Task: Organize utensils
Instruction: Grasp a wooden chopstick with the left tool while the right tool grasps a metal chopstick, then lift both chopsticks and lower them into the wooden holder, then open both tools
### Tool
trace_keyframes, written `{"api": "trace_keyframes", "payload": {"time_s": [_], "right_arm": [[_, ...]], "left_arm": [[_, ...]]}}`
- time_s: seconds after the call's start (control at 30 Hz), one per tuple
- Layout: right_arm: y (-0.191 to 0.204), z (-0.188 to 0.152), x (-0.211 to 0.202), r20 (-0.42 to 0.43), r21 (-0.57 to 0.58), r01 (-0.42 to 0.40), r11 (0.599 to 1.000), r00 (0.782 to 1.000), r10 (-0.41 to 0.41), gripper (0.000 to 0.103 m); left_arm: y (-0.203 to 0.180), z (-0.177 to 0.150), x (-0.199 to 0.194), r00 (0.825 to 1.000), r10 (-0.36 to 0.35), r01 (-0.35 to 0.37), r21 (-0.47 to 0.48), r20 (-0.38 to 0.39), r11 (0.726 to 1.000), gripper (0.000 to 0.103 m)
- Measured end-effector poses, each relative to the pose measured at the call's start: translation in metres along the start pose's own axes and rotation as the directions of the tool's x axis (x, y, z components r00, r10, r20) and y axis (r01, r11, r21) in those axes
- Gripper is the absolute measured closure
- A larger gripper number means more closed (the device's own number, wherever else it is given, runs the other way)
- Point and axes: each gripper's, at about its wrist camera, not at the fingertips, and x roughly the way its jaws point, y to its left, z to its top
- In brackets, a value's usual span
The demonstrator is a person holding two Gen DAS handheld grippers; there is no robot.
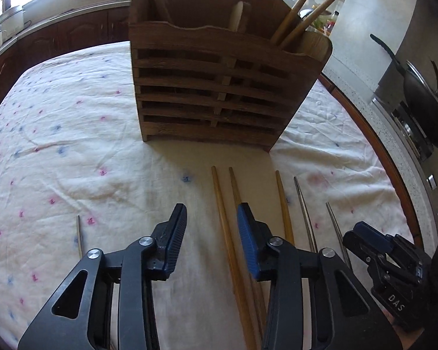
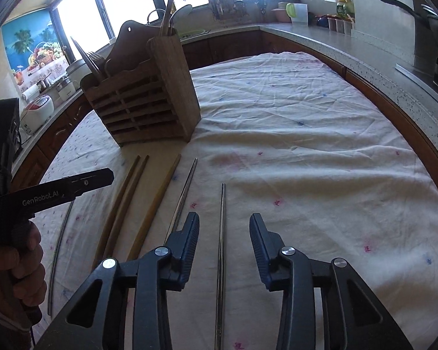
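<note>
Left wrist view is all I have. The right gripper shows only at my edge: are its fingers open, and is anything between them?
Observer: Yes, the right gripper is open. One metal chopstick lies on the cloth in line between its fingers, not gripped.
Operator: What else stands in the holder's left compartment? I see only a handle.
Observer: Forks stand there, tines up, in the wooden holder.

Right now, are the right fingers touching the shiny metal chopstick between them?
Apart. The right wrist view shows the metal chopstick lying between the open right fingers, tablecloth visible on both sides.
</note>
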Motion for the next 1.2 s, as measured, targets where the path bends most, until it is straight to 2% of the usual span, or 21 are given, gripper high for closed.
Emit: {"api": "trace_keyframes", "payload": {"time_s": [0.1, 0.23, 0.43, 0.53, 0.57, 0.63, 0.87, 1.2], "right_arm": [[-0.001, 0.003, 0.007, -0.015, -0.007, 0.010, 1.000, 1.000, -0.010, 0.073], [0.002, 0.008, 0.019, -0.045, -0.030, 0.026, 0.999, 0.999, -0.027, 0.077], [0.020, 0.012, 0.030, -0.047, -0.158, 0.107, 0.982, 0.992, -0.116, 0.080], [0.022, 0.012, 0.031, -0.041, -0.178, 0.111, 0.978, 0.992, -0.120, 0.088], [0.023, 0.011, 0.031, -0.040, -0.184, 0.115, 0.976, 0.991, -0.124, 0.098], [0.025, 0.012, 0.030, -0.039, -0.190, 0.121, 0.974, 0.991, -0.130, 0.098], [0.015, 0.013, 0.013, -0.032, -0.096, 0.034, 0.995, 0.999, -0.037, 0.099], [0.025, 0.025, -0.047, 0.098, -0.062, -0.052, 0.997, 0.993, 0.058, 0.099]], "left_arm": [[-0.002, 0.004, 0.015, 1.000, 0.002, -0.002, 0.012, -0.028, 1.000, 0.076], [-0.008, 0.009, 0.020, 0.999, 0.034, -0.034, 0.057, -0.009, 0.998, 0.080], [-0.012, 0.006, 0.020, 0.998, 0.070, -0.070, 0.125, 0.006, 0.990, 0.095], [-0.010, 0.006, 0.020, 0.999, 0.051, -0.051, 0.113, 0.003, 0.992, 0.097], [-0.008, 0.007, 0.020, 0.999, 0.046, -0.046, 0.107, 0.001, 0.993, 0.098], [-0.003, 0.005, 0.017, 1.000, 0.022, -0.021, 0.085, -0.004, 0.996, 0.099], [0.021, -0.007, -0.016, 0.997, -0.072, 0.072, -0.008, 0.023, 0.997, 0.099], [0.037, -0.015, -0.100, 0.973, -0.161, 0.172, -0.055, 0.166, 0.984, 0.099]]}}
